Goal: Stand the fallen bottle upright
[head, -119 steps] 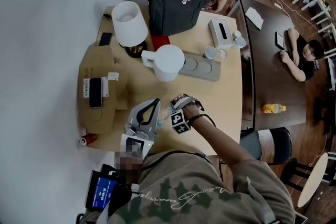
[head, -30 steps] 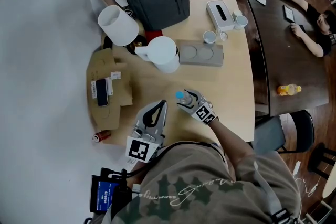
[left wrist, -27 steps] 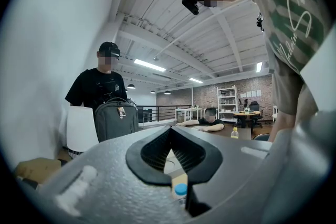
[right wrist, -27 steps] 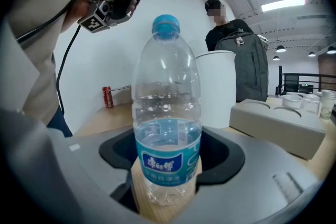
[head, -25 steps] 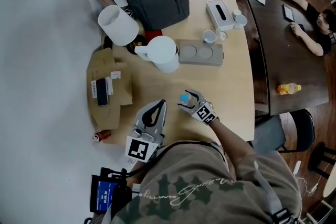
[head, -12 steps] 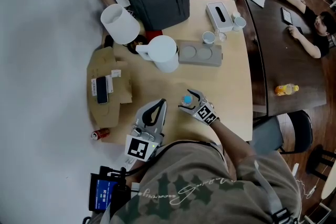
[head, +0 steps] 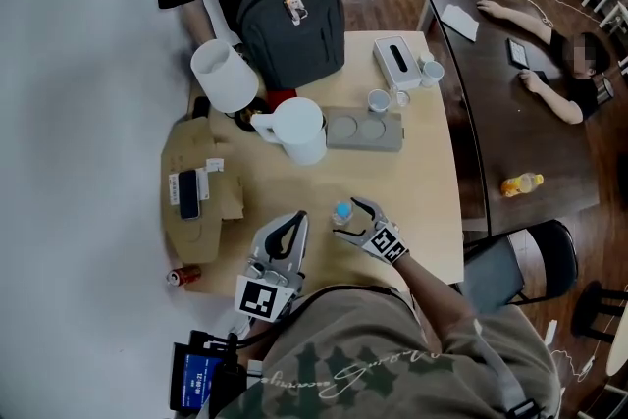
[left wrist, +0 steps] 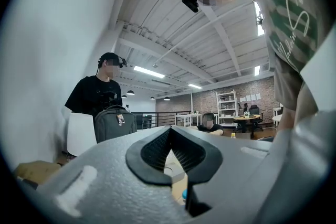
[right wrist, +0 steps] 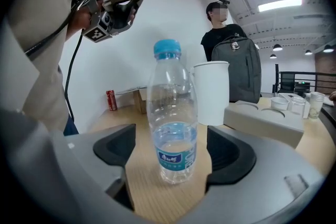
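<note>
The jaws of the right gripper [right wrist: 169, 162] are spread wide and have just been opening. The bottle [right wrist: 172, 128] stands between them, but no pad is pressed against it and a gap is left on either side. The bottle is set upright on its base on the table [head: 422, 201], near the person's edge. Its blue cap is uppermost and a little water is held in its lower part. The left gripper [head: 287, 229] is held beside the right one, apart from the bottle, with its jaws pressed together on nothing. Farther off, a white jug [head: 297, 128], a grey tray [head: 363, 130] and a backpack [head: 291, 25] are seen, all well apart from the bottle.

The main work is judged done, since the bottle is already upright and released. All that is thought to be left is for the right gripper to be drawn clear without the light bottle being tipped.
</note>
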Demonstrator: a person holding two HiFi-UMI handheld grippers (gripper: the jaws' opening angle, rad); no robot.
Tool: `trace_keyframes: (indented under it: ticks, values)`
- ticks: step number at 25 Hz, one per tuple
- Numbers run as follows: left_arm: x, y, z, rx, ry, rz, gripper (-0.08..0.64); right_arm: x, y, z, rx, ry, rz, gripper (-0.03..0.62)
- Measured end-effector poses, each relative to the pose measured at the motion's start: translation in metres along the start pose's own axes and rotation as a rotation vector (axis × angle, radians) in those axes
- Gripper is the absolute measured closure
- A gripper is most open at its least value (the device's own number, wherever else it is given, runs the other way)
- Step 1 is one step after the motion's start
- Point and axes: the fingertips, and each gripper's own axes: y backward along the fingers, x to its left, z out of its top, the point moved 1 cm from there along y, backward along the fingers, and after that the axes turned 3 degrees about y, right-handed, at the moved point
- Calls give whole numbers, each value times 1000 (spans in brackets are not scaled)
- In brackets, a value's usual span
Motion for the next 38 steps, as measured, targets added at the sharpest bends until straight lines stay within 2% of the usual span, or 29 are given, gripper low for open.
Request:
trace_keyframes:
  ticks: [5, 9, 12, 16, 17, 22, 29, 38]
  values:
    - [-6, 6, 6, -32, 1, -21, 557, -3, 29, 7, -18, 5, -57, 203]
    - [-7, 13, 8, -43, 5, -17, 557, 0, 46, 18, -26, 44, -82, 260]
    - [-8, 17, 9, -57, 10, -20, 557, 0, 58, 35, -52, 65, -121, 351]
    - [-7, 25, 4, -54, 30, -18, 558, 2, 70, 63, -77, 91, -200, 560]
    - [-5, 27, 3, -54, 34, -13, 558, 2, 71, 71, -86, 84, -212, 588]
    - [9, 40, 2, -67, 57, -3, 558, 13, 77, 117, -146, 11, -254, 589]
    - [27, 61, -2, -65, 77, -26, 558, 33, 83, 159, -179, 63, -286, 589]
    - [41, 69, -1, -58, 39, -62, 558, 37, 88, 188, -207, 67, -369, 589]
